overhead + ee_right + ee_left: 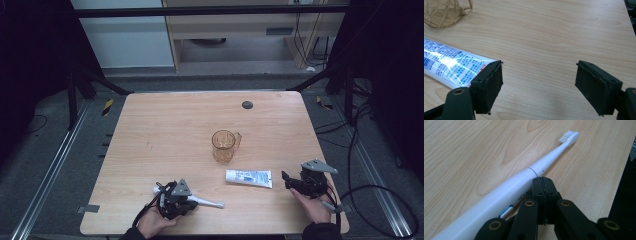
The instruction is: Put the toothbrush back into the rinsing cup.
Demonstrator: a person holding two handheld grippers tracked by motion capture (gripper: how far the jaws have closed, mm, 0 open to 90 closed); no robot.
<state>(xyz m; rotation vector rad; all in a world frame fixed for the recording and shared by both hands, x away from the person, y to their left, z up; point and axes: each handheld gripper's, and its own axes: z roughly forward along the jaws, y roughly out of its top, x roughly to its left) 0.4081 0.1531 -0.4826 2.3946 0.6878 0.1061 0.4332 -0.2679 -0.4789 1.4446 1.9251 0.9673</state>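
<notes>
Wooden table bears one toothbrush, tube, cup; left gripper closed empty, right gripper wide open.

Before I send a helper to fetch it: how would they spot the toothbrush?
Start at the wooden table and go to its near edge, by the left gripper. The toothbrush lies flat there beside the shut jaws. It is long, slim and plain white with a bristled head, unlike the flat printed tube or the amber cup.
</notes>
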